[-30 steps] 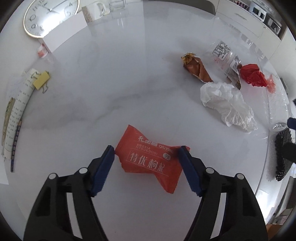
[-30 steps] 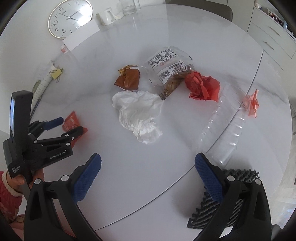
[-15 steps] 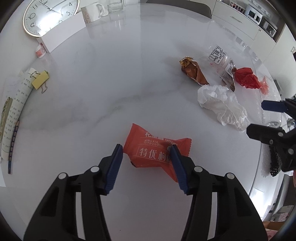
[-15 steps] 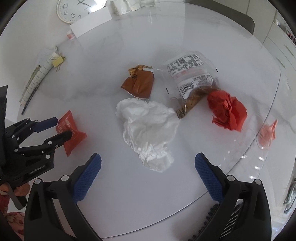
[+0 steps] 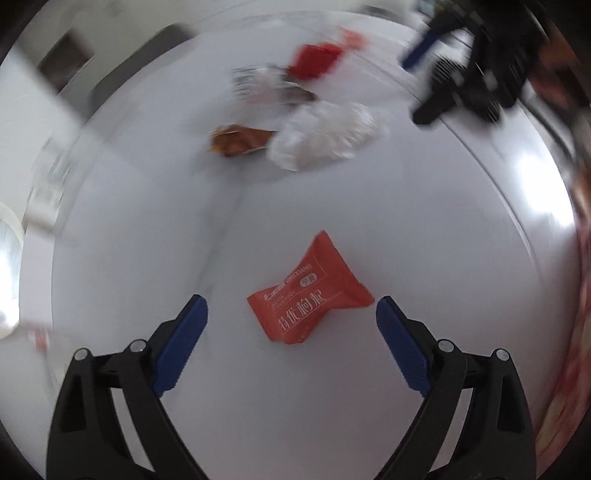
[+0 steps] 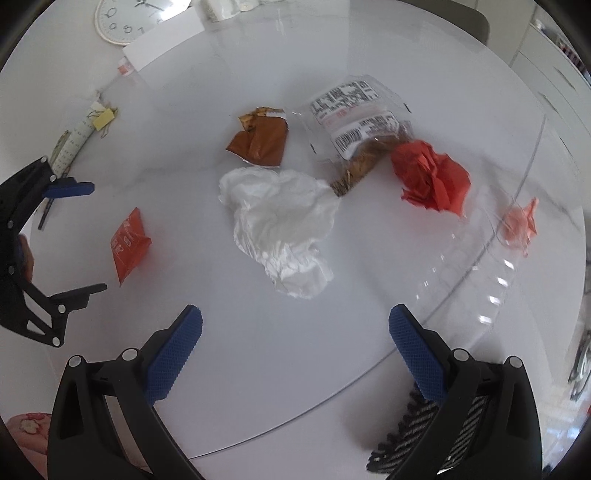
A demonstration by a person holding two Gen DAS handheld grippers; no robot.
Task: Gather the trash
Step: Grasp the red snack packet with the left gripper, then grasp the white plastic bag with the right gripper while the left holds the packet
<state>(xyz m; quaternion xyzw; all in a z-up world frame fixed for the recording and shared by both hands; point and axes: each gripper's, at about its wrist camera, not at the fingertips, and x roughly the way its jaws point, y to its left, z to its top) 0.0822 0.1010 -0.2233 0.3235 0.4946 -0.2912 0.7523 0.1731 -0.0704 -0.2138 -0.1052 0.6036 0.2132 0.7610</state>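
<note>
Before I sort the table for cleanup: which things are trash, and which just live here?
Trash: orange snack wrapper, white crumpled bag, brown wrapper, clear labelled bag, red crumpled paper, clear plastic bottle.
Lying about: wall clock, yellow binder clip.

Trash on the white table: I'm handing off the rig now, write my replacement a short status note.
Left hand-held gripper: open, empty, straddling the orange snack packet lying on the table.
Right hand-held gripper: open, empty, above the table edge.
Still on the table: white crumpled bag, brown wrapper, clear labelled bag, red paper ball, clear bottle.
Nothing collected in view; all remain.
</note>
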